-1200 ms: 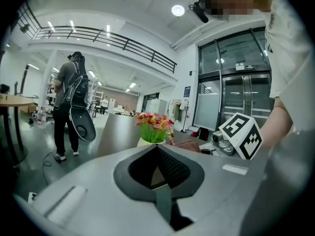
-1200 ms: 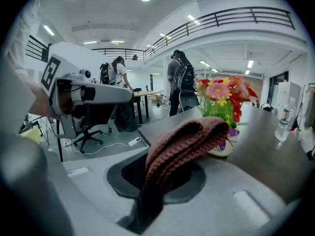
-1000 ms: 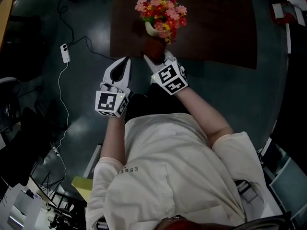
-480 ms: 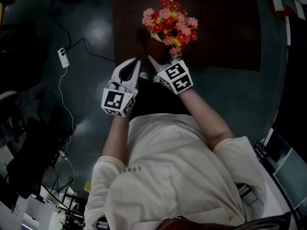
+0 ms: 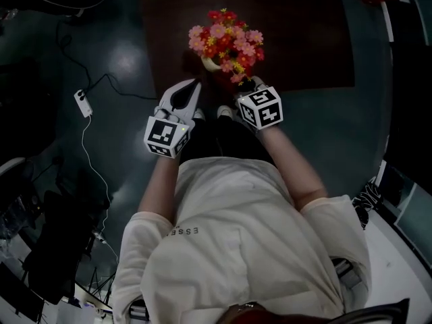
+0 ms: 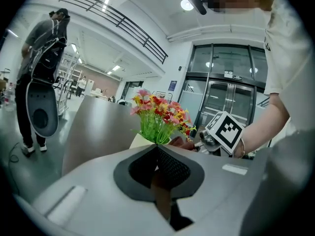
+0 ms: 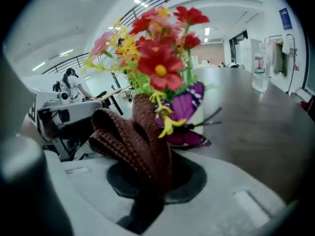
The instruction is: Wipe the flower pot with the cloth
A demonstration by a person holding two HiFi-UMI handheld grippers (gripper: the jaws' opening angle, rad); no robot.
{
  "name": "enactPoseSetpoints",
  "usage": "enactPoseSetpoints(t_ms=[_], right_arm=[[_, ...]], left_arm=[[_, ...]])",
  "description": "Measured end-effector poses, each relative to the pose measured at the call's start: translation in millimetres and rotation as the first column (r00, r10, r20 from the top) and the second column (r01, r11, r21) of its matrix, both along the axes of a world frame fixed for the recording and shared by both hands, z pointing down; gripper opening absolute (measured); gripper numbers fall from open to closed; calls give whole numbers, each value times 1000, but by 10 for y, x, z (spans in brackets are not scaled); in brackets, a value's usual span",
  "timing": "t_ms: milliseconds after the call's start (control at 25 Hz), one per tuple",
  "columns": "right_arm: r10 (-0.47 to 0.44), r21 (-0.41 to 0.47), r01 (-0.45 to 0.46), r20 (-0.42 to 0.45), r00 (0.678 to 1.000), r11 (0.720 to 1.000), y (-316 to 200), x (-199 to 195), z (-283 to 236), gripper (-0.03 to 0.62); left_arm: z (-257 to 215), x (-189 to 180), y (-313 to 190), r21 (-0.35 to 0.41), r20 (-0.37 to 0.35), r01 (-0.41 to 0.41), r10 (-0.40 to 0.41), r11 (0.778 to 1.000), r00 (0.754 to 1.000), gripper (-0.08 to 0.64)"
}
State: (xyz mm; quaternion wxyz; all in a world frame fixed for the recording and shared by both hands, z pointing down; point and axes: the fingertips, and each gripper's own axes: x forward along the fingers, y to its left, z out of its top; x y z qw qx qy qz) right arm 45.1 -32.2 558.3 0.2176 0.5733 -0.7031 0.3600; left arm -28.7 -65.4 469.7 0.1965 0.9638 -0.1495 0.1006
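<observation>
1 brown cloth (image 7: 133, 136) clamped in right gripper (image 7: 150, 178), beside flower pot (image 7: 196, 113)

Head view dim; gripper views fisheye.

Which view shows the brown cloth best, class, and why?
The right gripper view: the knitted cloth fills the foreground, clamped in the right gripper. The left gripper view shows only a small brown scrap beside the flower pot; the head view does not show it clearly.
</observation>
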Motion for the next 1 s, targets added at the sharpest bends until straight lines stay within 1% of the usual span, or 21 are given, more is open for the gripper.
enactPoseSetpoints(t_ms=[160, 360, 560, 680, 760, 840, 880, 960, 1000], right_arm=[[23, -23, -23, 3, 1000, 999, 71, 207, 52, 46], [11, -60, -11, -4, 1000, 998, 177, 494, 76, 46], [20, -109, -24, -34, 999, 994, 359, 961, 91, 48], [27, -118, -34, -62, 998, 992, 321, 1236, 81, 47], [21, -109, -30, -77, 997, 994, 187, 1369, 55, 47], [-8, -76, 2, -83, 996, 997, -42, 1425, -3, 47], [-37, -57, 32, -88, 995, 998, -179, 1422, -32, 48], [-122, -32, 119, -114, 986, 992, -450, 1375, -67, 48], [-172, -28, 170, -132, 976, 985, -567, 1339, -70, 46]], left_arm=[[23, 52, -60, -3, 16, 5, -5, 1000, 1000, 12], [21, 183, -117, 0, 39, 40, -40, 999, 998, 12], [38, 383, -118, -2, 63, 68, -68, 998, 996, 12], [36, 494, -148, -2, 72, 90, -90, 996, 993, 12], [39, 559, -174, -2, 76, 107, -106, 994, 991, 12], [61, 614, -207, 2, 90, 122, -122, 993, 988, 12], [73, 631, -229, 2, 99, 132, -131, 991, 986, 12], [89, 644, -271, 0, 110, 153, -152, 988, 982, 12], [91, 648, -290, -1, 111, 162, -161, 987, 981, 12]])
